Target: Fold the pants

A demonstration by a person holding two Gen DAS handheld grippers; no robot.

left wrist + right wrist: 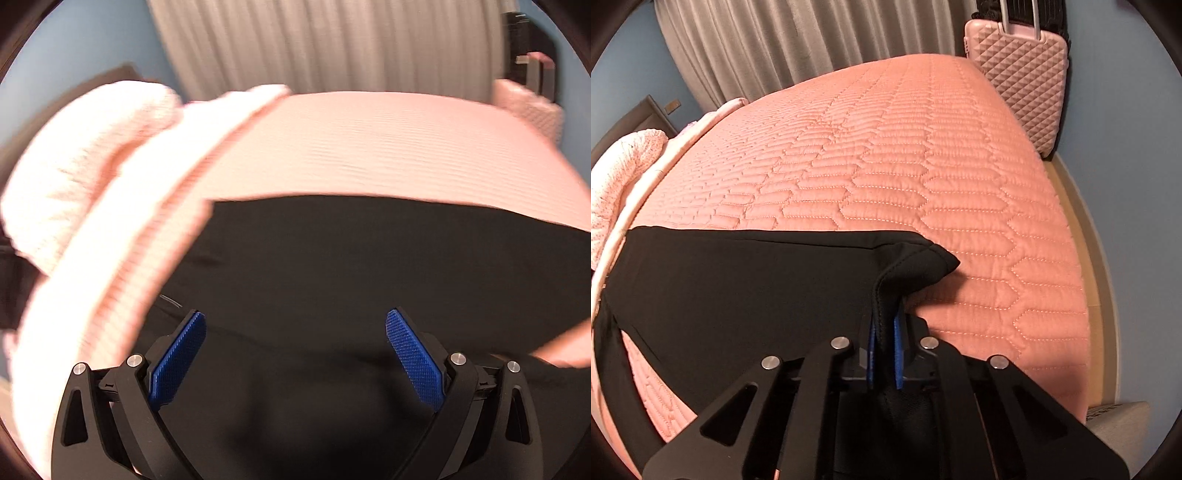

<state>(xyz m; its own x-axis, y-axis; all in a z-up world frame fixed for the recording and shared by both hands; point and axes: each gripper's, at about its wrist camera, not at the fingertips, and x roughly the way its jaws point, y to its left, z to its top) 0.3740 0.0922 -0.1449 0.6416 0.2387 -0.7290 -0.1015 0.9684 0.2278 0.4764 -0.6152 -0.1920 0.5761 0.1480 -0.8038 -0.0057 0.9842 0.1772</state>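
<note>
The black pants [746, 280] lie spread on the pink quilted bed [923, 166], near its front edge, with one corner lifted off the cover on the right side. The right gripper [883, 354] has its jaws closed tight on that raised corner, a thick seamed edge that stands up between the blue pads and curls over above them. The left gripper [295, 354] hangs above the dark cloth with its jaws wide open and nothing between them; its view is blurred, so how close it sits to the fabric is hard to tell.

The main risk is that only one corner is held. If the right side is carried across while the left end lies loose, the cloth is likely to drag, bunch and fold crooked instead of edge to edge. The pinch is also on a bulky seam, so the layers could slip apart and only the top one come along. On the left, the open jaws could close on the bedcover along with the pants, or miss the edge altogether. A pale blanket [85, 155] lies heaped near the left end, and a wide sweep there could snag it.
</note>
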